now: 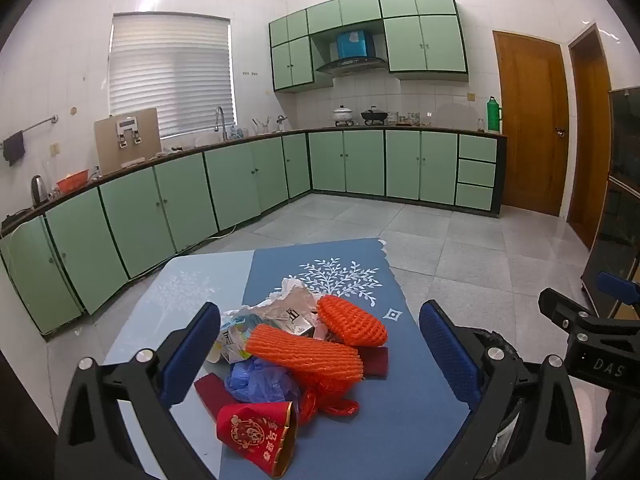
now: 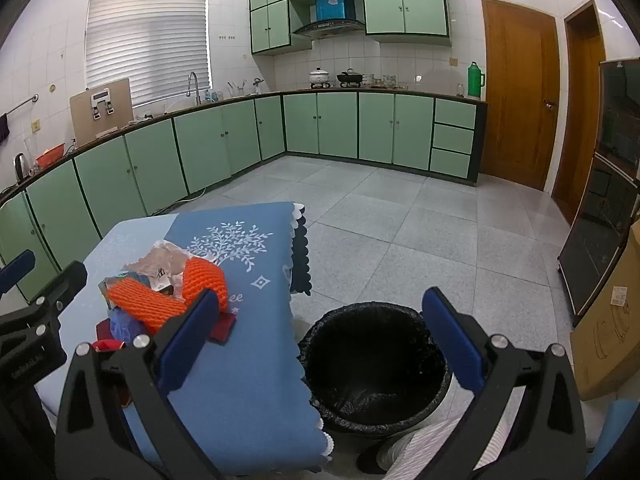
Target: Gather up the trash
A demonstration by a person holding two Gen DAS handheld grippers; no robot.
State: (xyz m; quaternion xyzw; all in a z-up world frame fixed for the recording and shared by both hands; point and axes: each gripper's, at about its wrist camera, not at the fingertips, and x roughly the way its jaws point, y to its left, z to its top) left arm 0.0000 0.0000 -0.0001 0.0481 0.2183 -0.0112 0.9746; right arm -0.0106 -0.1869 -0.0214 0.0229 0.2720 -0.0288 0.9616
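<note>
A heap of trash lies on the blue table runner point(image 1: 360, 420): two orange foam nets point(image 1: 308, 354) point(image 2: 160, 304), crumpled paper point(image 1: 292, 304), a blue plastic bag point(image 1: 260, 380), dark red card pieces and a red paper cup point(image 1: 256, 436) on its side. My left gripper point(image 1: 320, 352) hangs open above the heap, with nothing between its fingers. My right gripper point(image 2: 320, 340) is open over the table's right edge, empty. Below it on the floor stands a bin point(image 2: 376, 364) lined with a black bag.
The table point(image 1: 180, 292) stands in a kitchen with green cabinets point(image 1: 240, 184) along the left and far walls. Grey tiled floor point(image 2: 400, 220) opens beyond the table. A cardboard box point(image 2: 608, 320) and a dark cabinet point(image 2: 600, 216) stand at the right, with wooden doors point(image 1: 532, 120) behind.
</note>
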